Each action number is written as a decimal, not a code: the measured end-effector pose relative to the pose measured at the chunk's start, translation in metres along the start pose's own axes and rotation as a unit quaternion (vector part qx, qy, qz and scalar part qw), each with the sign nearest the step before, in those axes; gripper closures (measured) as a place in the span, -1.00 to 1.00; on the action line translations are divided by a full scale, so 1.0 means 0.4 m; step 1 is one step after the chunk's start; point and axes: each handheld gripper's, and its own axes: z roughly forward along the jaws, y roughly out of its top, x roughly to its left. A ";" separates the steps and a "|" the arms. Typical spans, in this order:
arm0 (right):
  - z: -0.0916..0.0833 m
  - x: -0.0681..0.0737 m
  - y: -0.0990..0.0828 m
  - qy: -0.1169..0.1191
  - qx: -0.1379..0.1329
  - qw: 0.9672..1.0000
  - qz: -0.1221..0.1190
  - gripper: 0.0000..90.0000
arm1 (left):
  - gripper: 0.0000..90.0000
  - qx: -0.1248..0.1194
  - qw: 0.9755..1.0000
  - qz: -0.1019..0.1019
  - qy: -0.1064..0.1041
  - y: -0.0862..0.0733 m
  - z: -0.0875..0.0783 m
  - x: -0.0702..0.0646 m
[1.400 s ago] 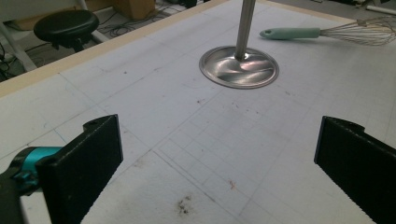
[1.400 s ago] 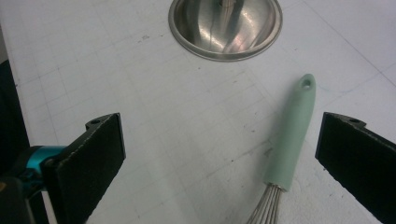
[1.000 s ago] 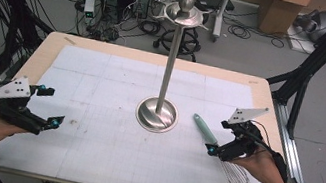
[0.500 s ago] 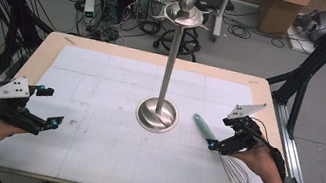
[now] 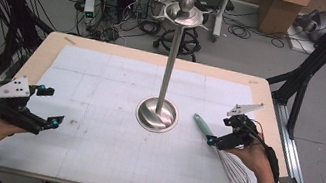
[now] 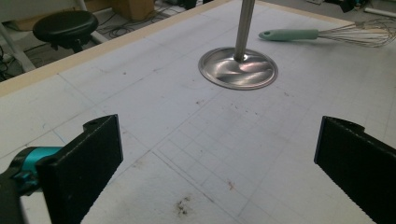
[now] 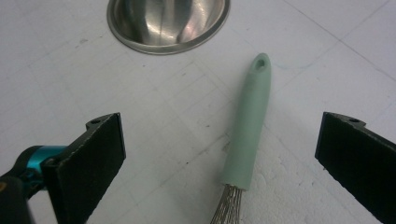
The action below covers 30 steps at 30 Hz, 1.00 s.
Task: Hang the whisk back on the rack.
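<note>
Whisk lies flat on the worktop, right of the steel stand, not touching its base. Green handle points toward the stand base; wire loops lie nearer the person's right hand.

R hand-held gripper: released, jaws wide apart, hovering low over the whisk handle. In the right gripper view the handle sits between the two jaws, nearer the far one, no contact w/ either. Handle runs roughly lengthwise between the jaws, so a closing grip would cross its width.

L hand-held gripper: also released, jaws spread, idle over bare worktop at the left, well apart from whisk and stand.

Handling judgement: whisk looks light, wt biased to the handle. Handle looks like smooth silicone or plastic, stiff, maybe slightly slick; tapers toward the end w/ a hang hole. Wires are thin and springy, so they would flex and slip under the jaws; don't pinch there. Best hold: mid-handle, a bit toward the wire end for balance, jaws square across the width. Risk: handle may roll or pivot if gripped near the taper.
</note>
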 end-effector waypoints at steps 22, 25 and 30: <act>0.092 -0.036 -0.027 -0.022 0.048 0.998 0.034 -0.49 | -0.96 -0.004 1.000 -0.001 -0.001 0.001 -0.004 -0.001; 0.099 -0.040 -0.030 -0.026 0.050 0.997 0.045 -0.37 | -0.96 -0.005 1.000 0.000 0.000 0.001 -0.006 0.000; 0.107 -0.050 -0.037 -0.035 0.061 0.996 0.057 -0.11 | -0.96 -0.006 1.000 -0.001 0.000 0.001 -0.004 0.000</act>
